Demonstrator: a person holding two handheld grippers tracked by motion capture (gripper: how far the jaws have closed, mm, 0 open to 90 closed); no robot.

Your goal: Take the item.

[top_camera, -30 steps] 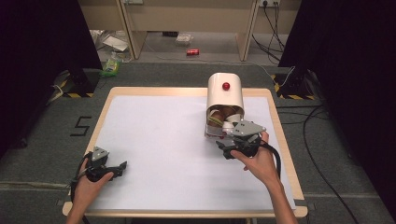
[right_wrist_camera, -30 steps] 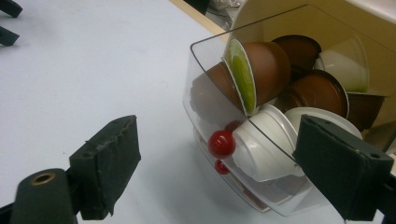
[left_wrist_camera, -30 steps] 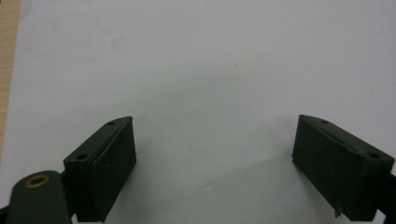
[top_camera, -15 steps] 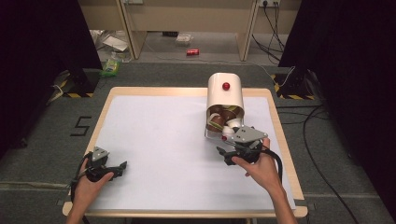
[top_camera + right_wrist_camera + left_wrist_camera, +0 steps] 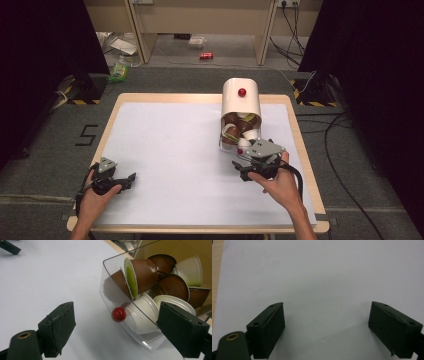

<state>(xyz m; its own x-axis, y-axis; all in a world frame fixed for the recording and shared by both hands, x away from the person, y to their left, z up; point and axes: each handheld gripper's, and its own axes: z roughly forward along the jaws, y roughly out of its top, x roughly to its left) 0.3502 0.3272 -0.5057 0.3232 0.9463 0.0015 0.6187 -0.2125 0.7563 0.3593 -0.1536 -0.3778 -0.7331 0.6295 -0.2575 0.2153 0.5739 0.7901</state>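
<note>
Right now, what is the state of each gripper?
Left gripper: open, holding nothing.
Right gripper: open, holding nothing, at the clear capsule drawer.

Clear drawer [image 5: 117, 297], red knob [image 5: 118, 314], pulled open, full of capsules [image 5: 142, 272]

A wooden-edged table [image 5: 300, 150] (white top) carries a capsule dispenser [image 5: 241, 107].
</note>
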